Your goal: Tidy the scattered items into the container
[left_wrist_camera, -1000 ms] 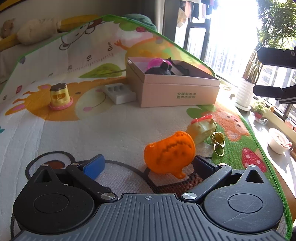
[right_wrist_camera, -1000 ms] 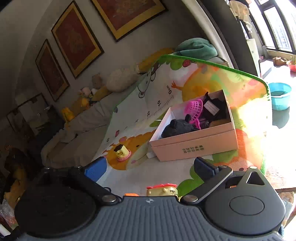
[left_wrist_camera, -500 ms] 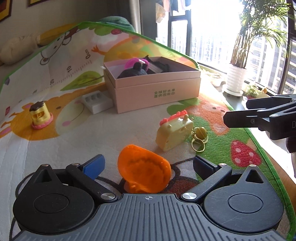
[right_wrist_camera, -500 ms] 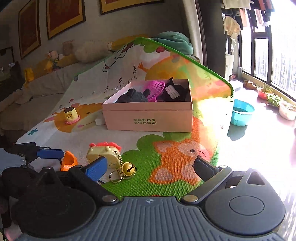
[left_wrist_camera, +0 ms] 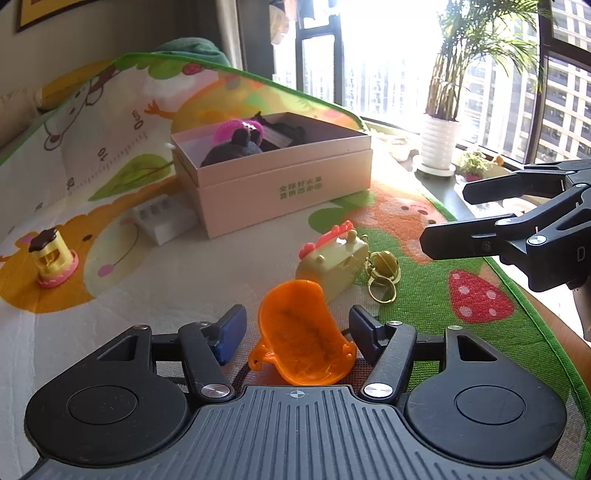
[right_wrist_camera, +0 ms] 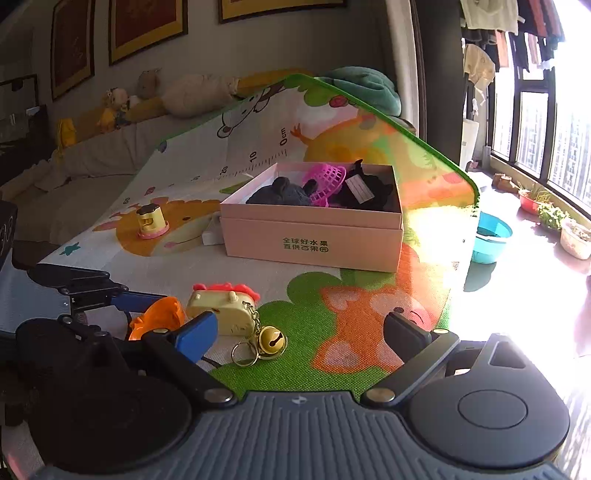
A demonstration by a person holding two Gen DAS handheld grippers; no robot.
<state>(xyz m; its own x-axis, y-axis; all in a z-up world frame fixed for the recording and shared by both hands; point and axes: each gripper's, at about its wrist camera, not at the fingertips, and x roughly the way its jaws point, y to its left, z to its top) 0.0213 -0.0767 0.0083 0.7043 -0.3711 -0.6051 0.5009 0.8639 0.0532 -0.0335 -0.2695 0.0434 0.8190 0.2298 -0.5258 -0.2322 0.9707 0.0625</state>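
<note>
Left gripper jaws just closing around the orange scoop toy, right pad touching, left pad just off it, right gripper spread wide over the mat, yellow keychain toy beyond, pink box far centre.

A home living room. Framed pictures hang above a sofa lined with stuffed toys. Laundry and potted plants sit by tall windows.

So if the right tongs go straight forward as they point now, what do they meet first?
Probably the bare green and orange play mat; the gold jingle bell lies slightly left of that line.
</note>
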